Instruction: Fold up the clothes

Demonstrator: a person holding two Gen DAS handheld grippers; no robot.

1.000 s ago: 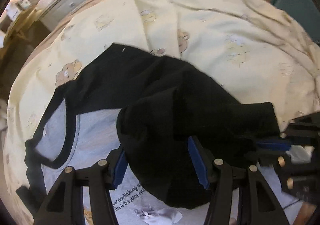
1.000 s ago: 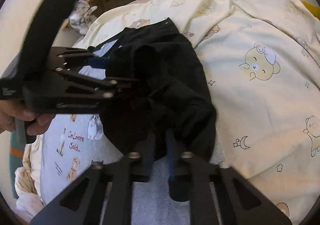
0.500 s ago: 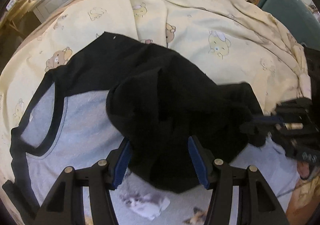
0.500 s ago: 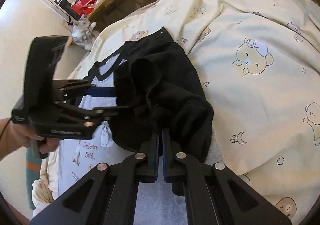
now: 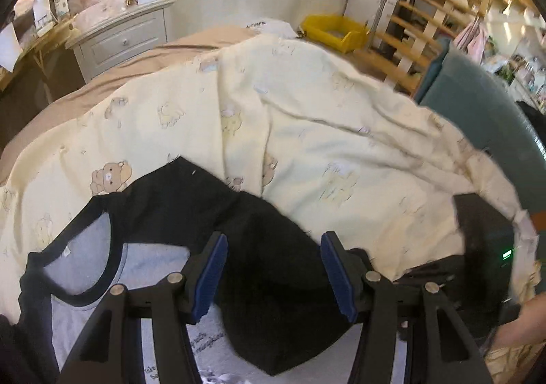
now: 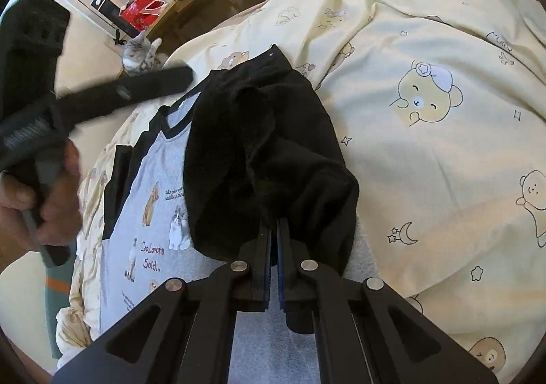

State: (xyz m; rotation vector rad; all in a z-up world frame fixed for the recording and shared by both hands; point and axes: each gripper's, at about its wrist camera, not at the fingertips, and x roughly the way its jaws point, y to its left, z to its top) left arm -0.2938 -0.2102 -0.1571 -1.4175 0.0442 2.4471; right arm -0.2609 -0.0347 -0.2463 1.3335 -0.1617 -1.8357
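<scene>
Right wrist view: shirt's [image 6: 160, 213] hem is cut off below the frame, and the left gripper [image 6: 102, 94] is blurred, lifted at upper left in a hand [image 6: 41, 200]. Right gripper [image 6: 274, 240] angles down, clenched on the black sleeve [image 6: 273, 152], which is folded over the grey front. Left gripper's jaws stand parted, gripping nothing. One shirt, two grippers, one bear-print quilt [image 6: 426, 145] beneath.

L gripper lifted off the sleeve, R gripper clamped on it

L gripper [image 5: 273, 273] has risen and tilted up, jaws as wide as before but now above the black sleeve [image 6: 269, 159], which no longer bulges between the pads (more room in view). R gripper [image 6: 274, 247] jaws went from a small gap to closed, sleeve fabric bunched at the tips.
</scene>
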